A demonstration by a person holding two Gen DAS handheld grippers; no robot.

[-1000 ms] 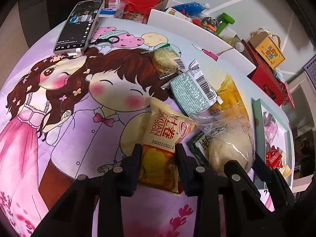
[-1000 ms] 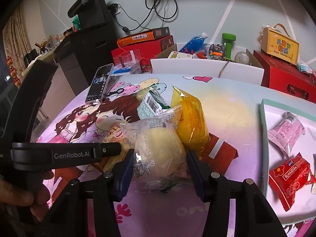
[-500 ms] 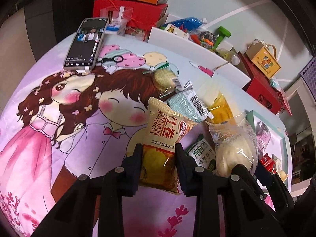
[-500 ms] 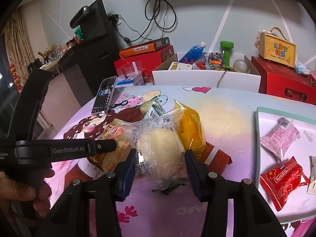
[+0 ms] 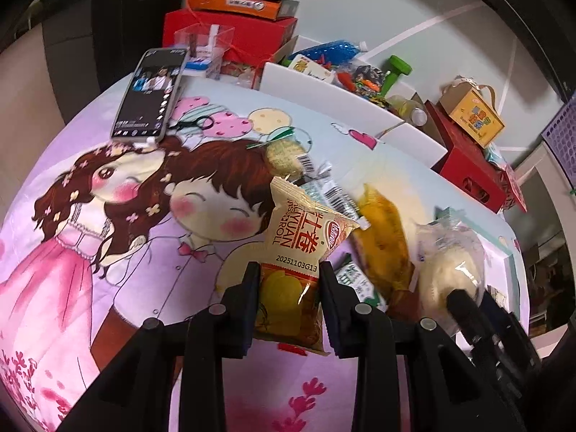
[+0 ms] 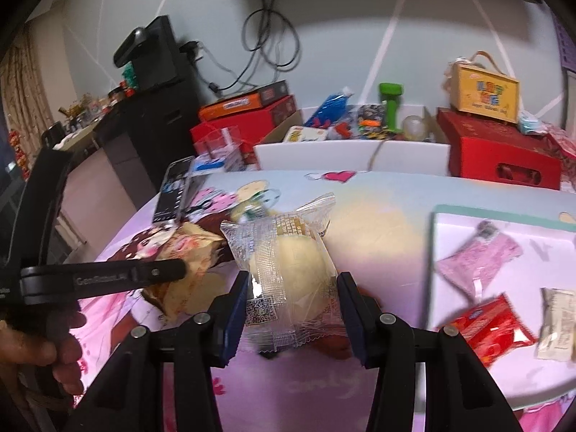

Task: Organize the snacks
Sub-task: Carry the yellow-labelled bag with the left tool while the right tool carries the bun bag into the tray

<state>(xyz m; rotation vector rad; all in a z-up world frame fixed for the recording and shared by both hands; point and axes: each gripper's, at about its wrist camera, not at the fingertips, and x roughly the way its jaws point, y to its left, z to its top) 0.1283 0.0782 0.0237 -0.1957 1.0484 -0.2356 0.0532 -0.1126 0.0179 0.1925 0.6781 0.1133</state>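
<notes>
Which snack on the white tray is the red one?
The shiny red packet at the near part of the tray. The packet above it is pink, and the one at the right edge is pale cream.

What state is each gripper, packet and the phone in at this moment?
Left gripper: shut on the egg roll packet, lifted off the table.
Right gripper: shut on the clear bun packet, lifted.
Yellow packet: lying on the tablecloth, sealed.
Phone: propped up, screen on.
Tray: holds a pink packet, a red packet and a pale one.
</notes>
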